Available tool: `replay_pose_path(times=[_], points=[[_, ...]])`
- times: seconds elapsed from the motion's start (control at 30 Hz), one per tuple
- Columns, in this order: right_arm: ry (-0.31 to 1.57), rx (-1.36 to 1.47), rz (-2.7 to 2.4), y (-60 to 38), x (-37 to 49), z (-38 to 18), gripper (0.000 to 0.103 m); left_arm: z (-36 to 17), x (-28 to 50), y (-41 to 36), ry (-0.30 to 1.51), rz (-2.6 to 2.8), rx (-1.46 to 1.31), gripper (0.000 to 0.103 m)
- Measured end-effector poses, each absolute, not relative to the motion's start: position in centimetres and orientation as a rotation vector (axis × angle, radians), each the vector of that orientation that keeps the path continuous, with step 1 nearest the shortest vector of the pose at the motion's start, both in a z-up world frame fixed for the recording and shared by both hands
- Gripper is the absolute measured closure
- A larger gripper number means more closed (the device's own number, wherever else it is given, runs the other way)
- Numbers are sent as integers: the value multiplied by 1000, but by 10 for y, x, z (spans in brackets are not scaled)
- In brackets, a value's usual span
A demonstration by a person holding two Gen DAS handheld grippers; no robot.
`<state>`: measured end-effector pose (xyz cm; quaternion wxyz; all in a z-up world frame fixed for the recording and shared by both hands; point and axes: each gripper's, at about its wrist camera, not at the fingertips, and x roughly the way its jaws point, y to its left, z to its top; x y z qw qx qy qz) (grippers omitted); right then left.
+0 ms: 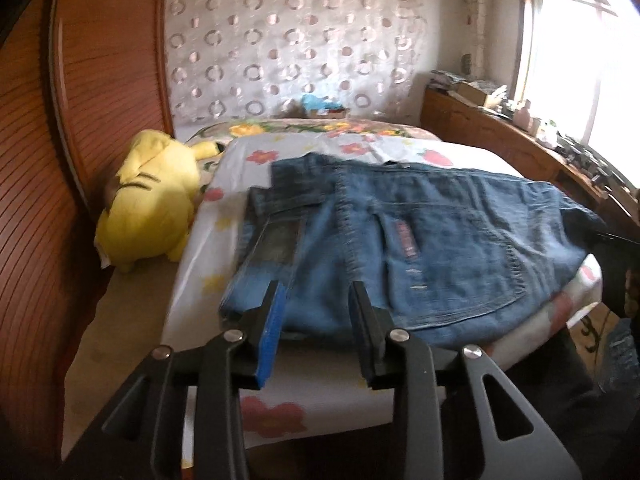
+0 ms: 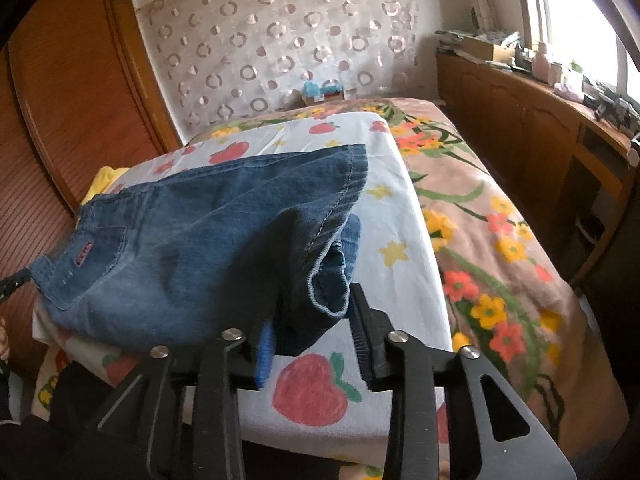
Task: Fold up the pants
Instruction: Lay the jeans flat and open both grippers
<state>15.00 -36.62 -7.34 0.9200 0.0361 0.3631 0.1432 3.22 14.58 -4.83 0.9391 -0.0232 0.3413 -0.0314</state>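
Blue denim pants (image 1: 400,236) lie folded on a white board with a strawberry and flower print (image 1: 240,160); a back pocket and a small red label face up. My left gripper (image 1: 316,292) is open, its fingertips at the pants' near edge with denim between them. In the right wrist view the pants (image 2: 192,248) are lifted at the hem end. My right gripper (image 2: 312,308) has a bunched fold of denim between its widely spaced fingers. The right gripper's black body shows at the right edge of the left view (image 1: 616,272).
The board (image 2: 400,240) rests on a bed with a brown floral blanket (image 2: 500,240). A yellow plush toy (image 1: 148,200) lies at the board's left, by a wooden wardrobe (image 1: 48,160). A cluttered wooden sideboard (image 2: 540,120) runs along the right under a window.
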Motion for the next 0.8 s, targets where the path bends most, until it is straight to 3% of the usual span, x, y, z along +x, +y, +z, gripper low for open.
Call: replay_pose_path(times=[0.1,0.4,0.8], points=[[754,78,279,-367,148,-73,59,-42,32,131,681,-91,-30,71],[767,53,248,-360,143,-76,52,-45,58,85,686,-171,-14,71],[790,24,168,-358,145,-80,34,-80,91,33,794,-270,-7,71]])
